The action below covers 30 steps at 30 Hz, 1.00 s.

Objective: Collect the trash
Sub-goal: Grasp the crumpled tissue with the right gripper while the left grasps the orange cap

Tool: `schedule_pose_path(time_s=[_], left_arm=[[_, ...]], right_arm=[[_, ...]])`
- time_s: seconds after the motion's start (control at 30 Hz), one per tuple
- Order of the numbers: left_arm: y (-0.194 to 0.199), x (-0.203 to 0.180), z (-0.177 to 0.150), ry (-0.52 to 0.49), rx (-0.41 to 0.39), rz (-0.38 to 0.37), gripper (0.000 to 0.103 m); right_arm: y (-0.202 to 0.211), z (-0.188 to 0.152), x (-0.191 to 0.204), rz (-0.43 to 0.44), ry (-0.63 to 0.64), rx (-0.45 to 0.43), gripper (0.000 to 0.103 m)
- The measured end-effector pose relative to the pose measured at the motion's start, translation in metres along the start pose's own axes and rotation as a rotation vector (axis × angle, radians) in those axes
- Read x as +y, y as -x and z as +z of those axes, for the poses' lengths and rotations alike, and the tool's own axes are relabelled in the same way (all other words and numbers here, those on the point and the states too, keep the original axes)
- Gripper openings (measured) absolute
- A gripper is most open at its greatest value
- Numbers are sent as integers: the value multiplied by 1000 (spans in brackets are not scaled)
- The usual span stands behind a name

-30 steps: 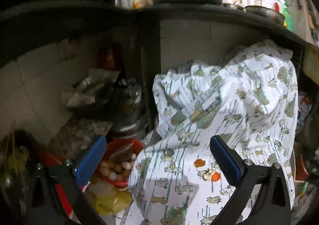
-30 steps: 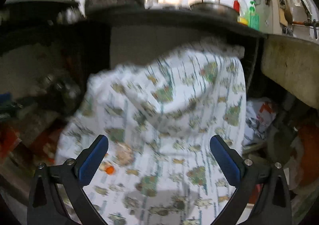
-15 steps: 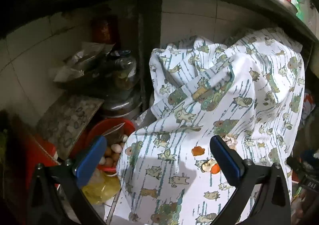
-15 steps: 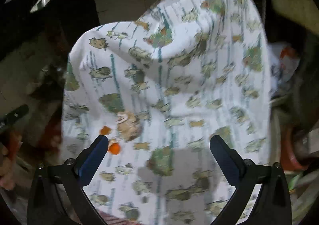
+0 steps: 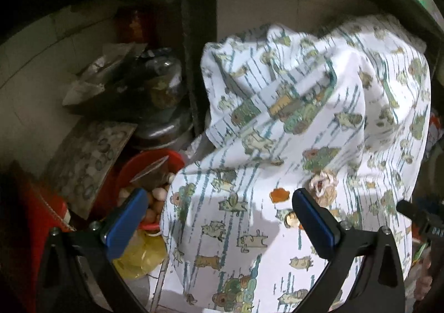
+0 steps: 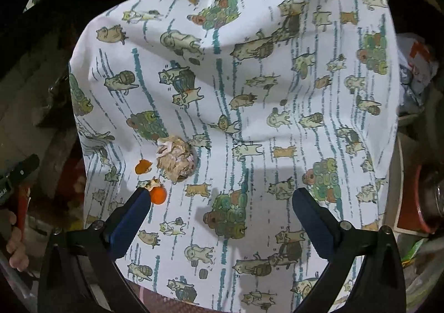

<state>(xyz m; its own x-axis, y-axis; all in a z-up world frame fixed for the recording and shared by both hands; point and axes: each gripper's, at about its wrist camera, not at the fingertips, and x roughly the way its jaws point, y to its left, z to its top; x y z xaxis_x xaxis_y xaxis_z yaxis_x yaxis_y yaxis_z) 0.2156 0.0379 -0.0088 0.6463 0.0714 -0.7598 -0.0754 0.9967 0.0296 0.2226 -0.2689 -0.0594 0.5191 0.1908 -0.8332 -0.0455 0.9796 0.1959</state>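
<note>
A white cloth with a cat print point(image 6: 249, 119) point(image 5: 305, 119) is draped over a mound under the counter. On it lie a crumpled paper wad point(image 6: 174, 157) point(image 5: 323, 185), an orange peel scrap point(image 6: 143, 166) point(image 5: 279, 194) and a small round orange piece point(image 6: 158, 195). My right gripper point(image 6: 219, 205) hangs open just above the cloth, its left fingertip beside the round orange piece. My left gripper point(image 5: 219, 210) is open too, over the cloth's left edge, its right finger covering part of the scraps.
Left of the cloth stand a red bowl of eggs point(image 5: 151, 174), a yellow bag point(image 5: 138, 254), a metal pot with a jar point(image 5: 163, 119) and a patterned board point(image 5: 88, 157). A hand point(image 6: 15, 243) shows at the right wrist view's left edge. Clutter and bags point(image 6: 416, 69) crowd the right.
Both grippers have dropped and moved closer to the cloth. The counter top and pots have left the view, and the paper wad and orange scraps now lie close to the fingertips.
</note>
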Motion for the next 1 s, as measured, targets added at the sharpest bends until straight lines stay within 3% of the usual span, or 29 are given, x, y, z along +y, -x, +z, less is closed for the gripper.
schedule_pose_path(time_s=[0.27, 0.67, 0.7, 0.8, 0.9, 1.0], left_arm=[[-19, -4, 4, -10, 37, -9, 103], [-61, -2, 6, -6, 137, -14, 103], [-63, -3, 6, -8, 144, -19, 103], [-74, -8, 3, -8, 190, -30, 103], [-87, -11, -1, 16, 248, -59, 103], [-94, -17, -3, 35, 279, -108, 103]], right_arm=[[-50, 15, 21, 125, -34, 60, 98], [-140, 32, 47, 155, -101, 168, 91], [-144, 32, 47, 157, -104, 178, 85], [-146, 28, 44, 184, -118, 201, 48], [-135, 26, 36, 178, -130, 176, 40], [-115, 24, 24, 183, -141, 144, 38]])
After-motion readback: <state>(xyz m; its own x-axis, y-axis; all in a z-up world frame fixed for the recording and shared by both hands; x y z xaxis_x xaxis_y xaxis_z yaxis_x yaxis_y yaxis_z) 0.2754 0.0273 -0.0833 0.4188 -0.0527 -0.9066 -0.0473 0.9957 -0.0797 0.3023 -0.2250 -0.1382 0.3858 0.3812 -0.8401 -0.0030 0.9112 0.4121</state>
